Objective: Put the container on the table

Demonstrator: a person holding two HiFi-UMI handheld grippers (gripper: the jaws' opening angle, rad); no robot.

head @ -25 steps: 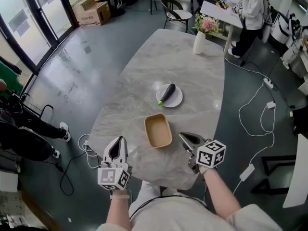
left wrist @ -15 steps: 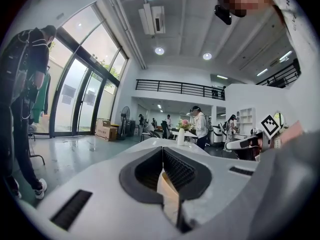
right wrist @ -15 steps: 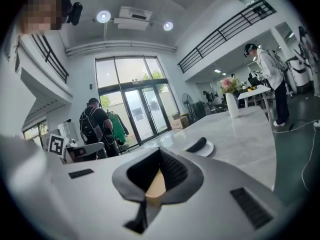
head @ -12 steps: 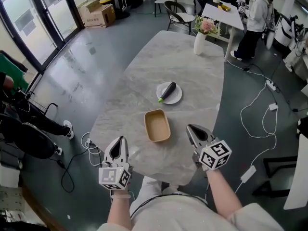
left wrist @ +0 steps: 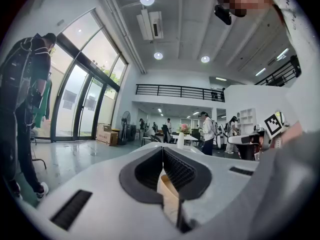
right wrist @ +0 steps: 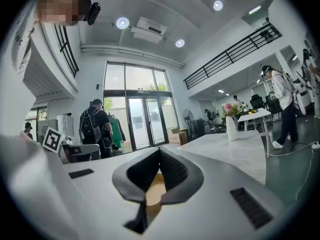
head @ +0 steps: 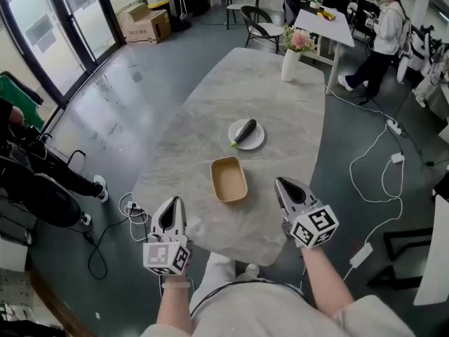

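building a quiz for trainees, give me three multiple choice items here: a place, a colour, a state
1. Where is the container? A on the table B on the floor C on a chair
2. What colour is the container? A tan B blue C red
3. How do the right gripper's jaws stand? A wide apart B together, empty C clamped on a cup
Answers: 1 A, it rests on the marble top; 2 A, tan all over; 3 B, its jaws meet with nothing between.

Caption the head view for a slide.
Tan container sits on the marble table near a plated eggplant; left gripper and right gripper, both shut, hover at its edge.
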